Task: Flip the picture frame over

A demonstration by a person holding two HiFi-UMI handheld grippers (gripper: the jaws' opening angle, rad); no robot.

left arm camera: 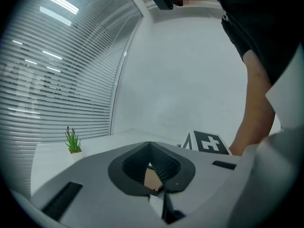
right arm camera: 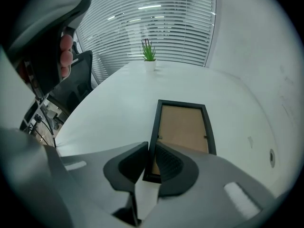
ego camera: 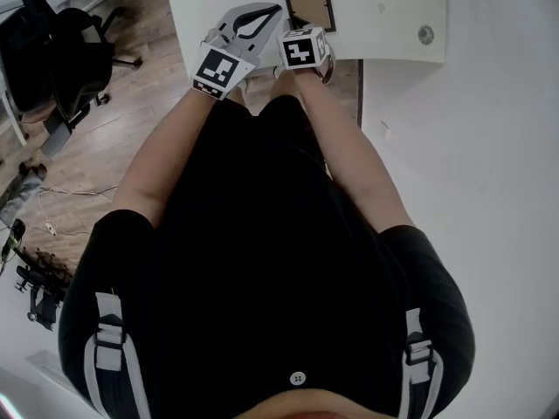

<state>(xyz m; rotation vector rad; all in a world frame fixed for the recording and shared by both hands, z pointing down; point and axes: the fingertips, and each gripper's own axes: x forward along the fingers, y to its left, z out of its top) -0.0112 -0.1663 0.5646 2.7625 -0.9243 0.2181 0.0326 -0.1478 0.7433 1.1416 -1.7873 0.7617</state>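
The picture frame has a black border and lies on the white table with its brown backing up. In the right gripper view the frame stretches away from the jaws. My right gripper is shut on the frame's near left corner, with the black rail pinched between the pads. In the head view my right gripper sits at the frame's near edge under its marker cube. My left gripper hovers just left of the frame. Its jaws are closed tip to tip and hold nothing.
A small potted plant stands at the table's far end, also in the left gripper view. A round grommet sits in the table to the right of the frame. A black office chair stands on the wooden floor to the left.
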